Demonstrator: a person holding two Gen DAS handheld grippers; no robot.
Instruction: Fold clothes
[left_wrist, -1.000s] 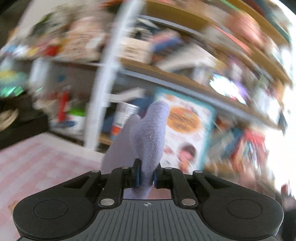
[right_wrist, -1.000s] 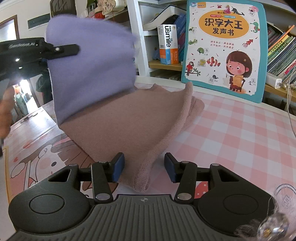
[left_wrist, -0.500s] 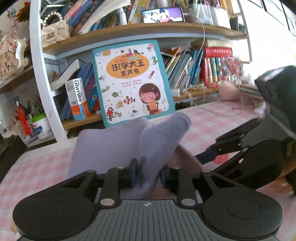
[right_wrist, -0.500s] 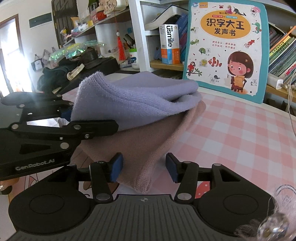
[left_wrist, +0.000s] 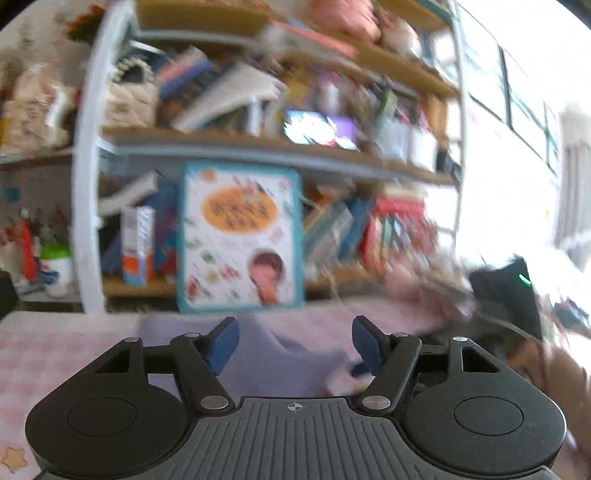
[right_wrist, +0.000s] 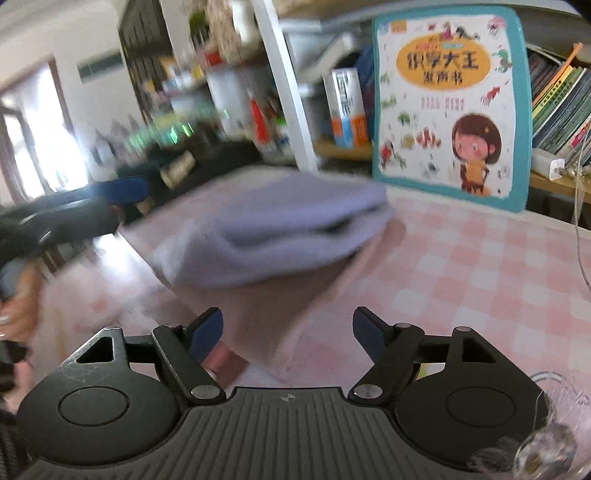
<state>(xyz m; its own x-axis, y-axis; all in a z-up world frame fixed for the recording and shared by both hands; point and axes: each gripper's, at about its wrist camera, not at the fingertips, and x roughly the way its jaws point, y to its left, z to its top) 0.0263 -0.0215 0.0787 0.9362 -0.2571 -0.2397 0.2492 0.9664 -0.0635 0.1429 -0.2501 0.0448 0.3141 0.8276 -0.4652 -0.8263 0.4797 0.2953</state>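
A folded lilac knit garment lies on top of a dusty-pink knit garment on the pink checked table. My right gripper is open just in front of the pink garment's near edge and holds nothing. My left gripper is open and empty, with the lilac garment lying below and just beyond its fingers. The left gripper also shows blurred at the left edge of the right wrist view.
A bookshelf stands behind the table, with a large teal-edged children's book leaning against it; the book also shows in the left wrist view. A white shelf post rises at the left. A clear plastic object lies at the near right.
My left gripper has opened and let go of the lilac garment, which now lies flat on the pink one. My right gripper has opened wider. Both views are blurred from movement.
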